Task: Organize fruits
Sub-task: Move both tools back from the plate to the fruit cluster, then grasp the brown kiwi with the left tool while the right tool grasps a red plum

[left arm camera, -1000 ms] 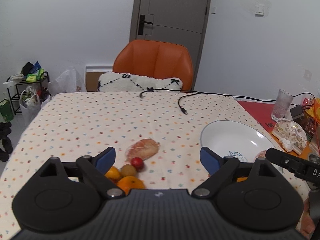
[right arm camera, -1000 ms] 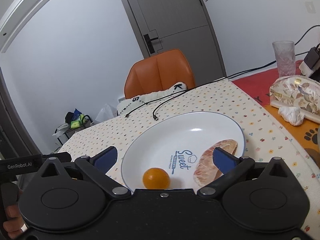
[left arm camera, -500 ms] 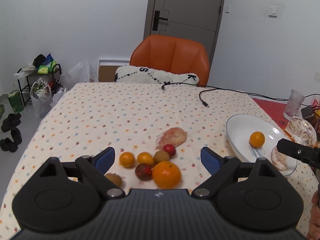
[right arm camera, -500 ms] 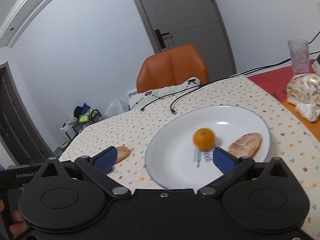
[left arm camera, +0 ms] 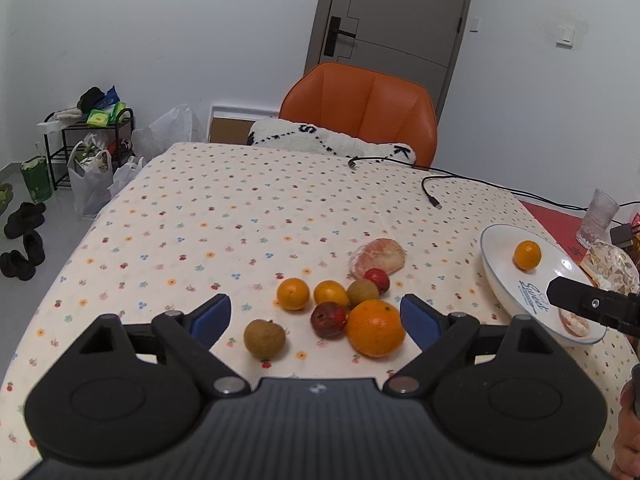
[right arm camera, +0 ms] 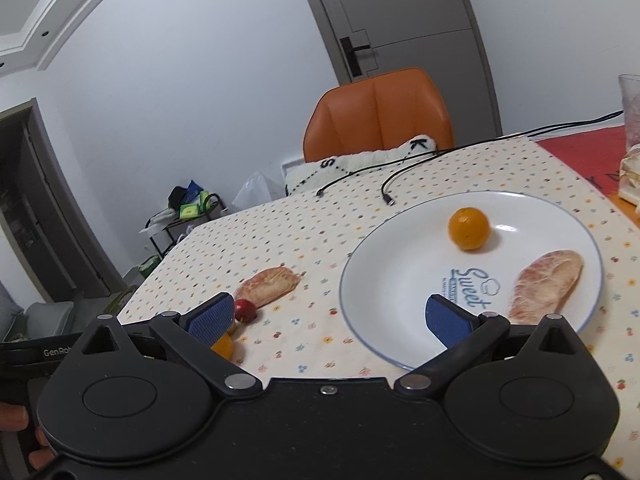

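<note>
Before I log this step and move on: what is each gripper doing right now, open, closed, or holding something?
Left gripper: open, holding nothing, above the loose fruit.
Right gripper: open, holding nothing, by the plate.

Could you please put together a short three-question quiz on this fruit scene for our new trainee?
1. True or false: the plate already holds a small orange and a pomelo piece.
2. Which fruit lies nearest the left gripper? A) large orange B) red fruit C) the pomelo piece on the cloth
3. Fill in: the jaws of the right gripper are ____ and hold nothing.

Key: 1 true; 2 A; 3 open.
</note>
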Action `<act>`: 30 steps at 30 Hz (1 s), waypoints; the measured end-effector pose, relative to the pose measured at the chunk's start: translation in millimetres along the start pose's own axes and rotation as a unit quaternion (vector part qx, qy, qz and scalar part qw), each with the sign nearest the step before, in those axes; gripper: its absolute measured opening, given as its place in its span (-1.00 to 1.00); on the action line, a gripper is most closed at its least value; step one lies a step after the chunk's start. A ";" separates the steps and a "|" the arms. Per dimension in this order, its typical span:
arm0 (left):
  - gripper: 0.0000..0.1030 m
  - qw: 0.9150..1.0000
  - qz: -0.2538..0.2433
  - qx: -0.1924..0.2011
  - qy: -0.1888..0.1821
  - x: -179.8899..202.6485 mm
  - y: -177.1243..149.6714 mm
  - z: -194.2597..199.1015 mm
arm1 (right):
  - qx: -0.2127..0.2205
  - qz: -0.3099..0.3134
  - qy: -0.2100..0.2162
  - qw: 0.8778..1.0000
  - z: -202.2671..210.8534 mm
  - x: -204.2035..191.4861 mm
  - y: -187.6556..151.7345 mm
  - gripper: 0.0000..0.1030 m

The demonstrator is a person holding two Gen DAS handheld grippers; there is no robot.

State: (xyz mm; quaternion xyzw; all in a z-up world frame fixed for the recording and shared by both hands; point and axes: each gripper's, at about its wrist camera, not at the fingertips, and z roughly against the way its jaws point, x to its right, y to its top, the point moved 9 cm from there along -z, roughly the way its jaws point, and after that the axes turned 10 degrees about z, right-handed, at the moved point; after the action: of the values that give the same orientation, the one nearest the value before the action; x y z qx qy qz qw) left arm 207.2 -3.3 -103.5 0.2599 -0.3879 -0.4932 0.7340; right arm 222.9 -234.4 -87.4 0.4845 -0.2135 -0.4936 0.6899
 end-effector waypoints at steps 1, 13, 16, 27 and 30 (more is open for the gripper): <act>0.73 1.000 0.002 -0.002 -0.001 -1.4 -1.1 -1.1 | -0.002 0.001 0.002 1.000 -1.1 -2.2 -0.8 1.00; 0.37 1.000 0.017 -0.012 -0.008 -13.1 -8.8 -13.6 | -0.020 0.014 0.029 0.999 -13.9 -23.3 -3.9 1.00; 0.19 1.000 0.025 -0.017 -0.009 -18.7 -10.8 -16.1 | -0.023 0.021 0.034 0.999 -17.4 -29.6 -3.8 1.00; -0.50 0.999 0.044 -0.022 -0.005 -40.7 -13.3 -23.3 | -0.032 0.050 0.066 0.996 -34.5 -64.9 -3.8 0.89; -0.50 0.998 0.051 -0.024 -0.015 -43.6 -12.2 -22.6 | -0.036 0.062 0.081 0.994 -37.0 -76.5 -2.5 0.70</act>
State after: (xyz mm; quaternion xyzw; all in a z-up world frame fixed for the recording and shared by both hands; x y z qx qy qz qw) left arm 210.2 32.5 -139.2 0.2146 -0.3993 -0.4680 0.7586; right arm 218.0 -149.7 -91.8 0.4838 -0.1689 -0.4168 0.7508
